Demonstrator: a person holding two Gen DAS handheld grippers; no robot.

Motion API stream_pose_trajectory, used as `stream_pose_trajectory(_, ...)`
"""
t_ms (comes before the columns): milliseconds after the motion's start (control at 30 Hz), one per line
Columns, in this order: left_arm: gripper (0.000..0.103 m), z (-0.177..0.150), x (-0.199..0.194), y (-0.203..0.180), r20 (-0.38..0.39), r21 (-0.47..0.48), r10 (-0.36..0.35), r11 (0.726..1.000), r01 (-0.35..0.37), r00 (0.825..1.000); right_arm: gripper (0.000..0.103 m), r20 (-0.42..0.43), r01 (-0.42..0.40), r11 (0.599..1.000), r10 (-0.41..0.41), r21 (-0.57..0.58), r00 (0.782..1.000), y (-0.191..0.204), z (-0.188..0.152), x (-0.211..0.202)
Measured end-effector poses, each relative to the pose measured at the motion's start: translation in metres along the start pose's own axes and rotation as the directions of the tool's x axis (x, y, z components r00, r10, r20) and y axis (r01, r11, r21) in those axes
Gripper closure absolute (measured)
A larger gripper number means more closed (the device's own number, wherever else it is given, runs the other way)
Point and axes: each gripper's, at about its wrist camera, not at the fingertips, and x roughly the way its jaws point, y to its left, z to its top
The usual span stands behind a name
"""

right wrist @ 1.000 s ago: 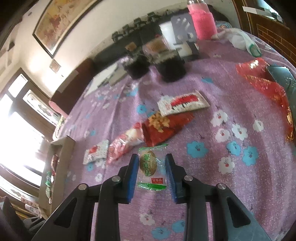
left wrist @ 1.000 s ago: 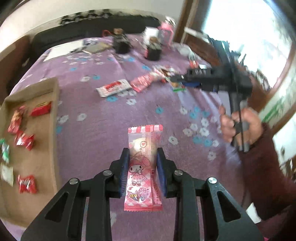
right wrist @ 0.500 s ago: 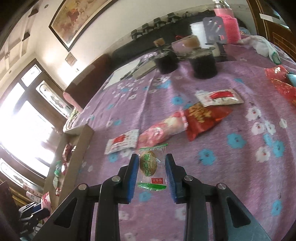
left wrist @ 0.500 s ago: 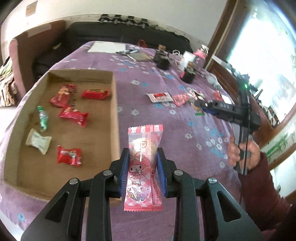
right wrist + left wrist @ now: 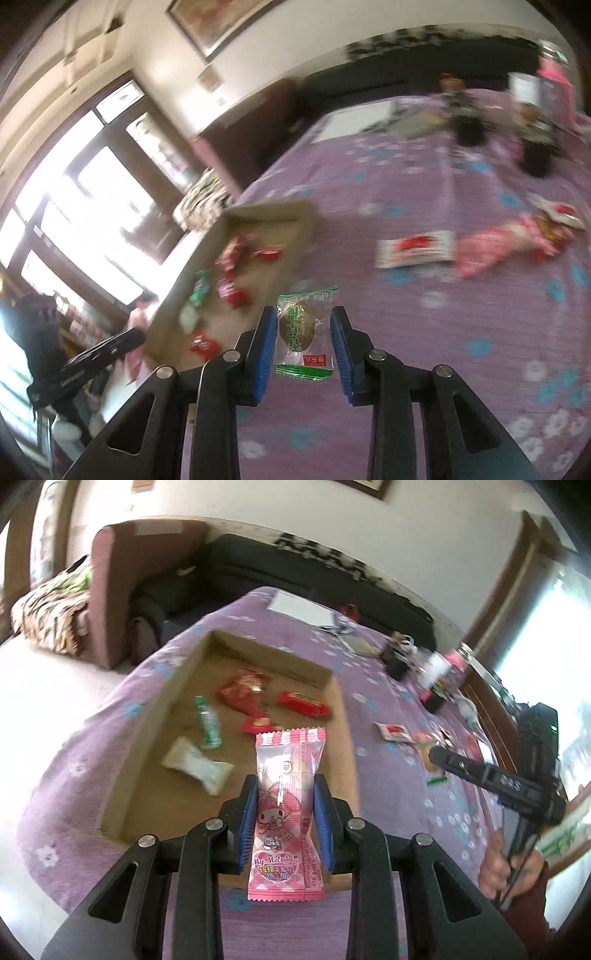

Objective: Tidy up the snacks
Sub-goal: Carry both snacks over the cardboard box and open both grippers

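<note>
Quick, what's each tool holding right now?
Left tool: closed on the pink cartoon snack packet.
Right tool: closed on the green-edged clear snack packet.

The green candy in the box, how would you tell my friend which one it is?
Find the cardboard tray on the purple flowered tablecloth. Look along its left side, just beyond the pale white wrapped sweet. The small green-and-white packet lies there; it is the only green one, while the other snacks in the tray are red or white.
</note>
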Motion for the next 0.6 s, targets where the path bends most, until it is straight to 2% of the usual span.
stream_pose_trajectory(167, 0.077, 0.001, 0.008, 0.025, -0.02, -0.057, 0.046, 0.997, -0.047, 0.999, 0.072, -0.06, -0.034, 0.996, 0.029, -0.077, 0.998, 0.049, -0.002, 0.037)
stream_pose_trajectory(333, 0.077, 0.005, 0.019, 0.039, -0.03, -0.081, 0.064, 0.994, -0.067, 0.997, 0.073, -0.095, -0.029, 0.99, 0.016, -0.138, 0.995, 0.077, -0.003, 0.063)
stream_pose_trajectory(367, 0.077, 0.006, 0.022, 0.04, -0.034, -0.08, 0.069, 0.994, -0.071, 0.997, 0.072, -0.088, -0.016, 0.99, 0.004, -0.142, 0.996, 0.078, -0.001, 0.065)
stream_pose_trajectory(467, 0.077, 0.006, 0.028, 0.042, -0.047, -0.078, 0.066, 0.994, -0.07, 0.997, 0.07, -0.035, 0.102, 0.984, -0.108, -0.143, 0.993, 0.068, -0.002, 0.056)
stream_pose_trajectory(500, 0.077, 0.005, 0.03, 0.042, -0.053, -0.079, 0.058, 0.995, -0.062, 0.997, 0.065, -0.038, 0.103, 0.987, -0.109, -0.125, 0.993, 0.062, -0.003, 0.053)
stream_pose_trajectory(533, 0.077, 0.005, 0.032, 0.042, -0.056, -0.077, 0.05, 0.996, -0.055, 0.997, 0.064, -0.054, 0.086, 0.992, -0.091, -0.092, 0.994, 0.051, -0.008, 0.051)
stream_pose_trajectory(600, 0.077, 0.004, 0.034, 0.041, -0.062, -0.07, 0.045, 0.996, -0.049, 0.997, 0.064, -0.093, 0.088, 0.992, -0.097, -0.095, 0.991, 0.04, -0.018, 0.048)
